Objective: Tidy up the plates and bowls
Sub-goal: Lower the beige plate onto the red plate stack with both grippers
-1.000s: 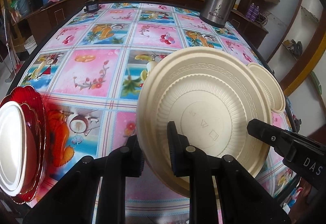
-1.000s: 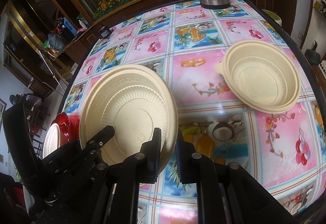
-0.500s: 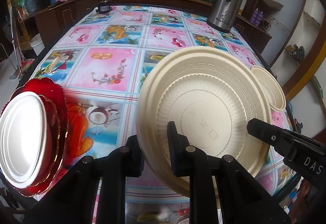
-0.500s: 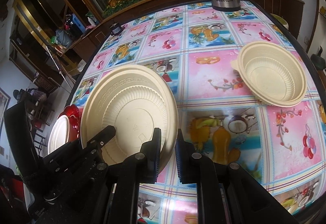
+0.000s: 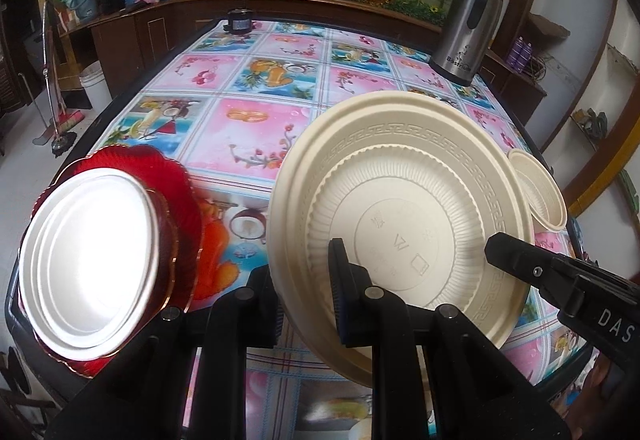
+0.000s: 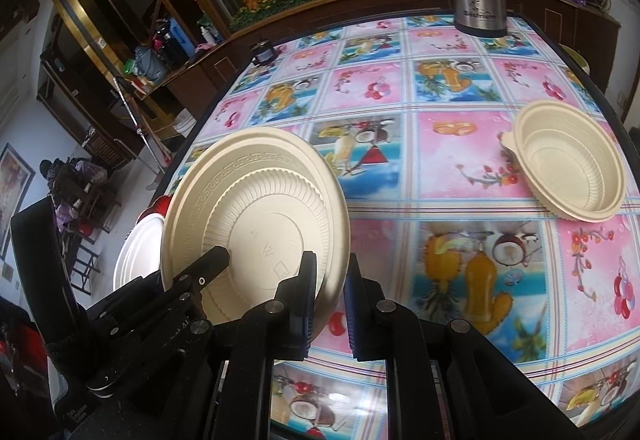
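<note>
A large cream plate [image 5: 400, 232] hangs tilted over the flowered tablecloth, its embossed underside facing the cameras. My left gripper [image 5: 304, 296] is shut on its lower left rim. My right gripper [image 6: 330, 300] is shut on the opposite rim of the same plate [image 6: 256, 224]; it also shows in the left wrist view as the right gripper [image 5: 560, 280]. At the table's left edge a white plate [image 5: 92, 260] lies in a red scalloped plate [image 5: 180, 199]. A cream bowl [image 6: 572, 167] sits upright on the cloth at the right.
A steel kettle [image 5: 468, 35] stands at the far right corner of the table [image 5: 248, 143]. A small black jar [image 5: 240, 19] sits at the far edge. Dark wooden cabinets and a planter surround the table; a white bucket [image 5: 96, 83] stands on the floor at left.
Both grippers have carried the cream plate to the left, closer to the red and white plates, which now fill more of the left wrist view. The grips have not changed.
</note>
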Action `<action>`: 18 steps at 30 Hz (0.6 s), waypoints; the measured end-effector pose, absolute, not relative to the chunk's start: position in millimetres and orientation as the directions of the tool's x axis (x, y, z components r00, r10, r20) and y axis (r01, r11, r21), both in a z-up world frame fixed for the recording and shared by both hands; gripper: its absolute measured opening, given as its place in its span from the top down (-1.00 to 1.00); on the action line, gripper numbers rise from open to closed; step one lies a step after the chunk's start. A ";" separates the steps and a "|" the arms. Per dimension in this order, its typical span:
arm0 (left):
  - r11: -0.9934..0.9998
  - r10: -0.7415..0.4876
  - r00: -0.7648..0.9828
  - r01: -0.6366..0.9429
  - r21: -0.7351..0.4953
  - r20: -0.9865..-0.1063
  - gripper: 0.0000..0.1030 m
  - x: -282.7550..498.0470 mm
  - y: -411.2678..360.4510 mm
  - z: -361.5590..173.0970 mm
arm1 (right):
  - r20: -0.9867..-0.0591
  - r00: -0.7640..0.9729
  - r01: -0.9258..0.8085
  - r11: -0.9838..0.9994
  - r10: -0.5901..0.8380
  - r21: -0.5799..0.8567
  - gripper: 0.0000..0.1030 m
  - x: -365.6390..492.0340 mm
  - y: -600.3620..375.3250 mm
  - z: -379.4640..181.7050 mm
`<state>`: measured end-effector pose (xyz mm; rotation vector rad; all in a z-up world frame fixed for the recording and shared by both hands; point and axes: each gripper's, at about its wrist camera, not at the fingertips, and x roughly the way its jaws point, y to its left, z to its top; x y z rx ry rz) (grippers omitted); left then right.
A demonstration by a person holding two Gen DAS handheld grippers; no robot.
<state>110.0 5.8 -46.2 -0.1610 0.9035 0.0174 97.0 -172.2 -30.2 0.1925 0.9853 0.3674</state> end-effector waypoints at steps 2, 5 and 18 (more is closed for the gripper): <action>0.987 -0.046 0.622 -0.095 -0.133 -0.782 0.67 107.8 12.0 -45.3 | -0.774 0.495 -0.228 0.918 0.395 0.323 0.75 96.7 -167.0 -29.2; 0.985 -0.037 0.625 -0.110 -0.135 -0.779 0.67 105.0 19.6 -43.7 | -0.771 0.491 -0.246 0.913 0.406 0.324 0.75 97.0 -159.1 -27.7; 0.973 0.011 0.644 -0.184 -0.141 -0.765 0.67 92.6 54.4 -36.4 | -0.758 0.473 -0.326 0.888 0.449 0.323 0.75 94.8 -121.0 -19.9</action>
